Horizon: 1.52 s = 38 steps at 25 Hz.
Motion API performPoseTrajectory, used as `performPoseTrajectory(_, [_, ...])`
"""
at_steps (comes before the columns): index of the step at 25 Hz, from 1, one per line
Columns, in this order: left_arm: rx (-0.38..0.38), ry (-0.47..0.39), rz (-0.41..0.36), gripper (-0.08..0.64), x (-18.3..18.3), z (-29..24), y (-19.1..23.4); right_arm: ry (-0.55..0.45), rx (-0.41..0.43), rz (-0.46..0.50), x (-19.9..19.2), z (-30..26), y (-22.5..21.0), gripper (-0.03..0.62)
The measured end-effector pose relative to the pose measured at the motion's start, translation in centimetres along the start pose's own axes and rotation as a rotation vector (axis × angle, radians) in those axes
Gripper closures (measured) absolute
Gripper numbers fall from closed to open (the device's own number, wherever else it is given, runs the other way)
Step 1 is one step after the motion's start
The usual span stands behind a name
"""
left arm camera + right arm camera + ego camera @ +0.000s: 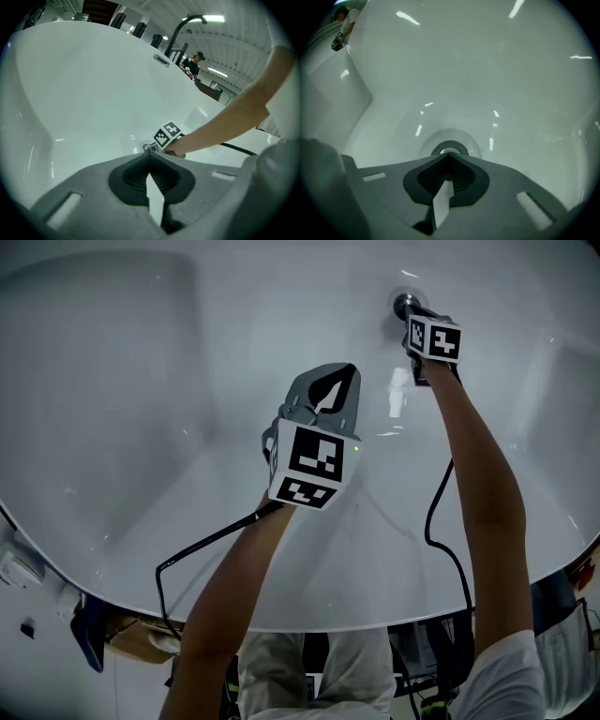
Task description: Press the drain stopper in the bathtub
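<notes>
Left gripper [349, 373]: it is hovering over the middle of the tub floor, nearest to the head camera. Its two jaws are meeting at the tips and are gripping nothing.
Left forearm [230, 606]: it is reaching up from the lower edge of the head view to this gripper, and a black cable [208, 542] is hanging beside it.
Right gripper [413, 313]: it is reaching to the far end of the tub on a stretched arm. Its jaws are also lying together with nothing between them, and the joined tips are pointing down at the stopper.
Drain stopper [405, 304]: it is sitting in the tub floor at the far end as a round metal disc with a dark ring. In the right gripper view it is showing just past the jaw tips, partly covered by them. Whether the tips are really touching it, I cannot tell.
Bathtub [141, 381]: it is filling nearly every view with white, glossy, curved walls that are reflecting the ceiling lights.
Distance between the grippers: they are well apart, and the left one is looking toward the right one and the stopper.
Background: a dark curved faucet [180, 33] is rising beyond the tub rim in the left gripper view.
</notes>
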<state>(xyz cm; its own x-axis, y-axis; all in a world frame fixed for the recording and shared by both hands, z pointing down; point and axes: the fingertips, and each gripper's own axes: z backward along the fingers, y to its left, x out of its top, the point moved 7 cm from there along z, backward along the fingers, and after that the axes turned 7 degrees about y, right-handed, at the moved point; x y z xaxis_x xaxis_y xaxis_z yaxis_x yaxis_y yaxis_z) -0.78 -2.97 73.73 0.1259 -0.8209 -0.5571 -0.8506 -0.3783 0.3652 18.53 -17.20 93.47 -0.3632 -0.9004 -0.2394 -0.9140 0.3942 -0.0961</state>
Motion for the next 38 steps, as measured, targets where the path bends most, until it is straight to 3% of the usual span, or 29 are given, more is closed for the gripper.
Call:
performPoseTrajectory(3, [-0.013,0.0,0.005,0.563,-0.2,-0.2,0.0,0.009,-0.007,0.003,0.0,-0.6,-0.3,0.594])
performPoseTrajectory(6, [-0.018,-0.004,0.006,0.563,-0.2,-0.2,0.1,0.029,-0.021,0.09,0.3,-0.9,-0.2,0.597])
performPoseTrajectory(12, [-0.04,0.006,0.005,0.563,-0.1,0.0,-0.4,0.121,0.037,0.175,0.9,-1.1,-0.3,0.597])
performPoseTrajectory(16, [-0.06,0.016,-0.038,0.563,0.3,1.0,-1.3,-0.017,0.072,0.173,0.8,1.3,-0.6,0.589])
performPoseTrajectory(19, [-0.082,0.029,-0.018,0.563,0.6,2.4,-1.9,-0.107,0.101,0.12,0.8,4.0,0.2,0.589])
performPoseTrajectory(26, [-0.067,0.013,-0.077,0.563,2.7,7.6,-4.4,-0.165,0.135,0.135,-0.4,10.5,3.7,0.589])
performPoseTrajectory(38, [-0.04,-0.048,-0.037,0.561,5.9,16.3,-8.5,-0.268,0.158,0.167,3.0,23.4,6.5,0.589])
